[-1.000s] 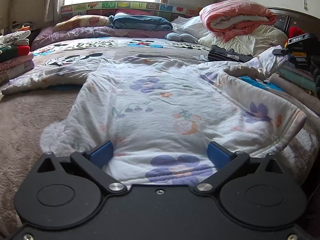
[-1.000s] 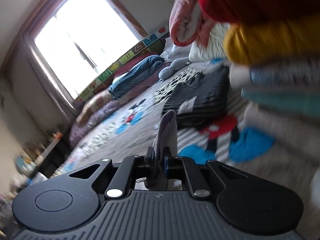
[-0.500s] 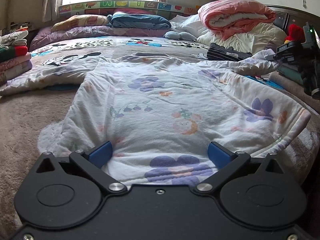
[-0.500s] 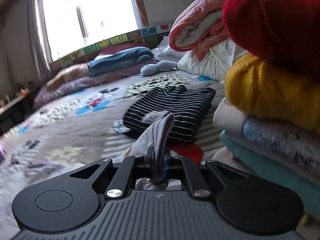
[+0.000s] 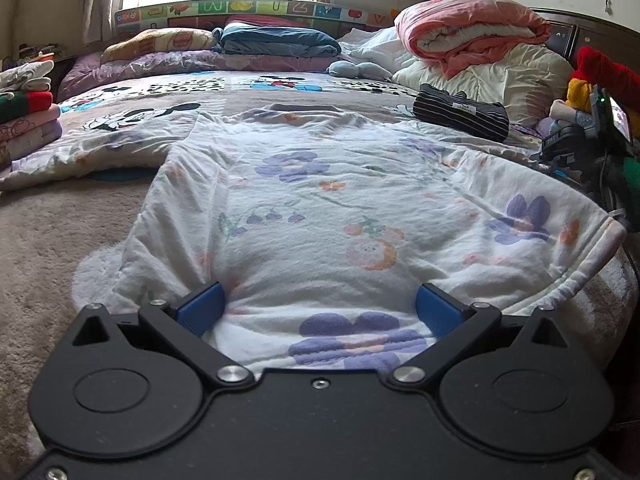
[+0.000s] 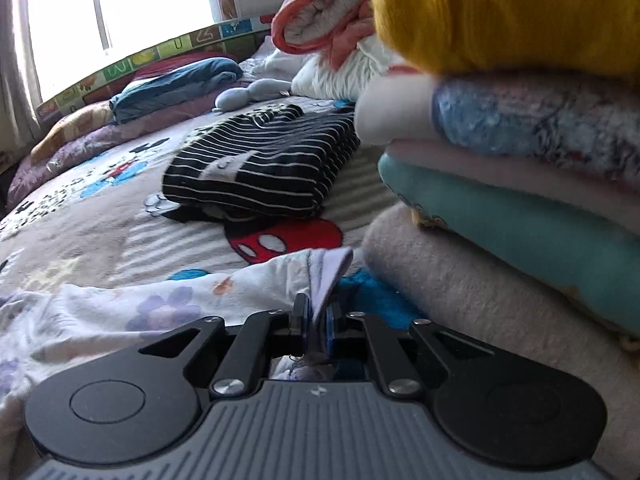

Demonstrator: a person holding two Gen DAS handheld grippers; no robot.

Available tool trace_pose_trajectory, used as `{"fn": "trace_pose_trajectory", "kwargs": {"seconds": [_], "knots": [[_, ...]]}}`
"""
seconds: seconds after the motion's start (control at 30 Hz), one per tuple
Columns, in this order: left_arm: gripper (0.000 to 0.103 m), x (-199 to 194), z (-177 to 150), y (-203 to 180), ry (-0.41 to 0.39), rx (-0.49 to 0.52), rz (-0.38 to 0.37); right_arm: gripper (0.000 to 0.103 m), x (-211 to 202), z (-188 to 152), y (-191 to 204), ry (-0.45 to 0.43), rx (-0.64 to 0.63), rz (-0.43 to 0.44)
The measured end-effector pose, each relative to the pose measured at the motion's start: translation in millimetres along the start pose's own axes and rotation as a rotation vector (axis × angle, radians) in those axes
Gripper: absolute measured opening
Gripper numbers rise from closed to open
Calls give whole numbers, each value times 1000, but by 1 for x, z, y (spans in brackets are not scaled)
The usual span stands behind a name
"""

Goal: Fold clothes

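Note:
A white long-sleeved top with purple and orange flowers (image 5: 320,208) lies spread flat on the bed, hem toward me. My left gripper (image 5: 318,312) rests open at the hem, its blue pads (image 5: 200,308) wide apart with cloth bulging between them. My right gripper (image 6: 316,320) is shut on the cuff of the top's right sleeve (image 6: 324,276), held low over the bedspread beside the folded stack. In the left wrist view the right gripper's body (image 5: 576,144) shows at the far right edge.
A stack of folded clothes (image 6: 520,184) with a yellow knit on top stands right of the sleeve. A folded black striped garment (image 6: 264,160) lies beyond. Another folded pile (image 5: 28,120) sits at the left. Pillows and a pink quilt (image 5: 472,32) line the headboard.
My right gripper has come down and levelled out, carrying the sleeve cuff from the air to just above the bed, so the sleeve now lies flatter. The left gripper has stayed put.

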State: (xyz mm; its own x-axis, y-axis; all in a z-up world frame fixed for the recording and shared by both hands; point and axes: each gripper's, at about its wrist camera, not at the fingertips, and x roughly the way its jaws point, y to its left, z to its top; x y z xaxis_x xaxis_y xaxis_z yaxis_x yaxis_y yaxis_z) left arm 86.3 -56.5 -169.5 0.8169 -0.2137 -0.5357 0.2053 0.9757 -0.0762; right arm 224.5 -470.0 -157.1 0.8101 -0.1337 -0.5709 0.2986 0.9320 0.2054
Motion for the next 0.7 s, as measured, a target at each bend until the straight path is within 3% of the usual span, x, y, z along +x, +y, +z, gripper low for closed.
{"fn": "trace_pose_trajectory", "kwargs": {"seconds": [0.2,0.37,0.47,0.57,0.7], "knots": [[103,0,1,0,1,1,0,13,10,2,-3,33,14,-30],[103,0,0,-1,1,1,0,32,4,8,-7,36,55,-65],[103,-1,0,0,-1,1,1,25,-11,7,-5,15,15,-128],[103,-2,-1,-1,-5,3,2,27,-36,-1,1,-23,-13,-99],[103,-5,-2,-2,-8,5,5,28,-79,-18,16,-47,12,35]]}}
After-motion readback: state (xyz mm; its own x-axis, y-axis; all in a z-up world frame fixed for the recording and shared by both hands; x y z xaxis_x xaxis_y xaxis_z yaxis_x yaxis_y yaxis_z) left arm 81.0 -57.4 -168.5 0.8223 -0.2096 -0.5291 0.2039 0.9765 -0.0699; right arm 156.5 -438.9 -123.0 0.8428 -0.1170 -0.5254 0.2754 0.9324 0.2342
